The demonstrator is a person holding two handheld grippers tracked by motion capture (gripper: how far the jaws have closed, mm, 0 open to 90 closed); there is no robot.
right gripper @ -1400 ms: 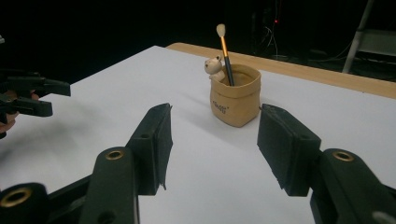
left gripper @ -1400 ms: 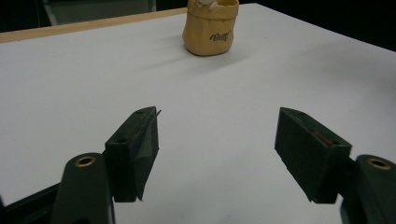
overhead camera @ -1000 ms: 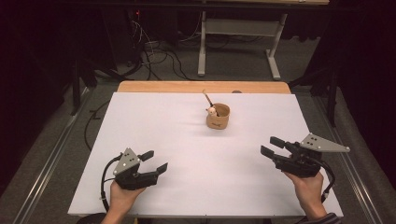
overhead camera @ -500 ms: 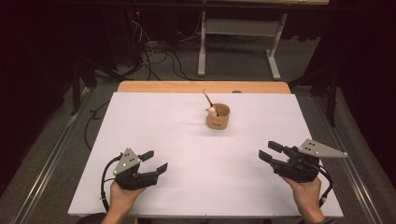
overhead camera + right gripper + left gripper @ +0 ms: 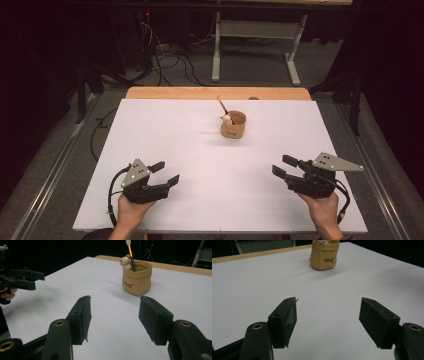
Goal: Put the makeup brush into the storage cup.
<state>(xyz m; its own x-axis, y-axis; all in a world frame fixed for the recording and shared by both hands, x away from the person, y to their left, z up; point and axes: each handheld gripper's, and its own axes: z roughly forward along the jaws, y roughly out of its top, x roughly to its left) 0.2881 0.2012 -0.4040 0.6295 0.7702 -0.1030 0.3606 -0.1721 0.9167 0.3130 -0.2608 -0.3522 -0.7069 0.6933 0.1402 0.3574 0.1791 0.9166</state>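
Our left gripper [image 5: 165,174] rests low over the table [image 5: 165,130], well to the near left of the little tan pouch [image 5: 233,125], with its jaws spread wide and nothing between them. In the left gripper view the pouch [image 5: 324,255] stands far ahead, well apart from the black pads [image 5: 287,320].

The pouch stands upright toward the far middle of the table, near its wooden far edge. A small bear figure [image 5: 125,261] peeks over its rim, and a thin stick [image 5: 131,255] leans out of it beside the bear.

We judge the pouch light and soft-walled, likely to buckle under a hard squeeze and to tip easily, since the stick stands tall above it. We would take it across the body below the rim, or pinch the stick at its shaft.

Our right gripper [image 5: 283,167] lies to the near right of the pouch, jaws likewise wide apart and empty.
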